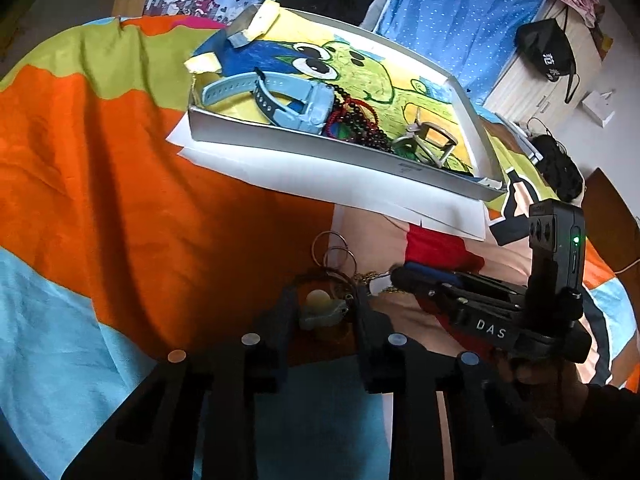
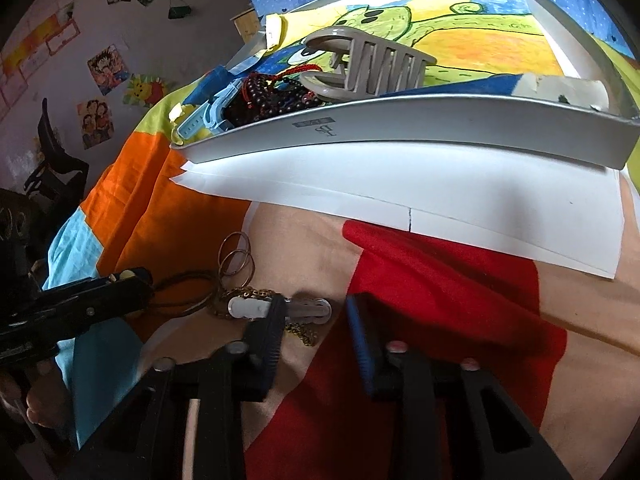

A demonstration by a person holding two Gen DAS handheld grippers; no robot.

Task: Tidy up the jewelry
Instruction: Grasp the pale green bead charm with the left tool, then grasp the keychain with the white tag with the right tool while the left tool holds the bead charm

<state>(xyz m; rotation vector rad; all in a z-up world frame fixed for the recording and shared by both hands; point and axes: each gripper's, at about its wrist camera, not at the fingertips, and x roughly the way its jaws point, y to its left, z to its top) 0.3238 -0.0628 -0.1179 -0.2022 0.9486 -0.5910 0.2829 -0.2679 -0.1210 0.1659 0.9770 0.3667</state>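
Observation:
My left gripper [image 1: 326, 292] is shut on a pale stone pendant [image 1: 320, 308] that lies on the bedspread, its brown cord [image 2: 180, 292] looped beside it. My right gripper [image 2: 316, 302] stands open over a small silver-white hair clip [image 2: 244, 306]; the clip passes under its left finger and its end lies between the pads, untouched by the blue one. A gold chain [image 2: 248, 294] and thin metal rings [image 2: 236, 256] lie by the clip. Behind, a shallow grey tray [image 1: 320, 148] holds a blue watch [image 1: 280, 96], dark and red beads [image 1: 360, 120] and a beige hair claw [image 2: 372, 68].
White paper sheets [image 2: 440, 200] stick out from under the tray toward me. The bedspread [image 1: 120, 160] is orange, blue, red and green. A person's hand [image 1: 540, 376] grips the right tool. A black bag [image 1: 548, 52] sits on a cabinet at the far right.

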